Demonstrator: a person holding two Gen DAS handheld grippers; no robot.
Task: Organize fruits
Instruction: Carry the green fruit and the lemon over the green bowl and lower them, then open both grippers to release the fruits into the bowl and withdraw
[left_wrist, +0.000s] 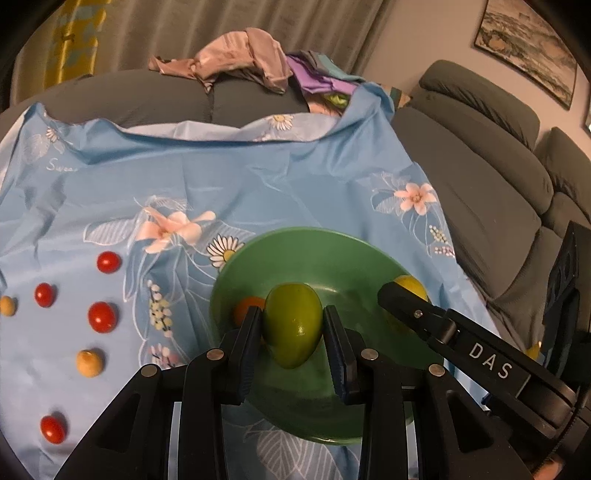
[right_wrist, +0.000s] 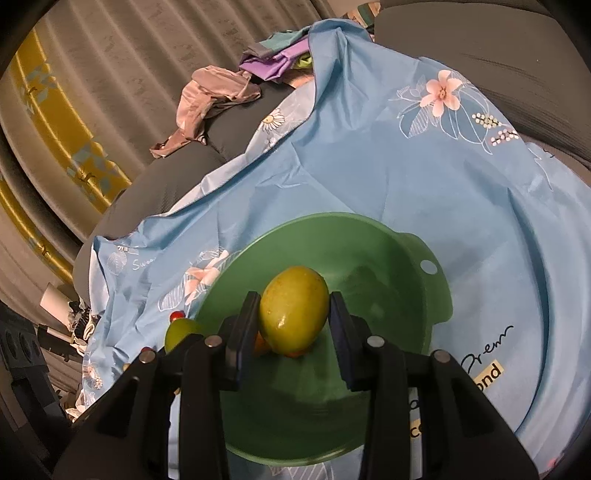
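Note:
My left gripper (left_wrist: 292, 314) is shut on a green oval fruit (left_wrist: 291, 325), held just over the green bowl (left_wrist: 295, 233). That fruit also peeks out at the bowl's left rim in the right wrist view (right_wrist: 180, 332). My right gripper (right_wrist: 294, 299) is shut on a yellow-green fruit (right_wrist: 293, 314) above the same bowl (right_wrist: 332, 218). In the left wrist view that gripper (left_wrist: 406, 295) reaches in from the right with its fruit (left_wrist: 412, 286). An orange fruit (left_wrist: 246, 308) lies inside the bowl, partly hidden by my fingers.
Several red cherry tomatoes (left_wrist: 108, 262) and small yellow fruits (left_wrist: 89, 363) lie on the blue flowered cloth (left_wrist: 258, 177) left of the bowl. A grey sofa (left_wrist: 491, 192) borders the cloth on the right. Crumpled clothes (left_wrist: 236, 59) are piled at the back.

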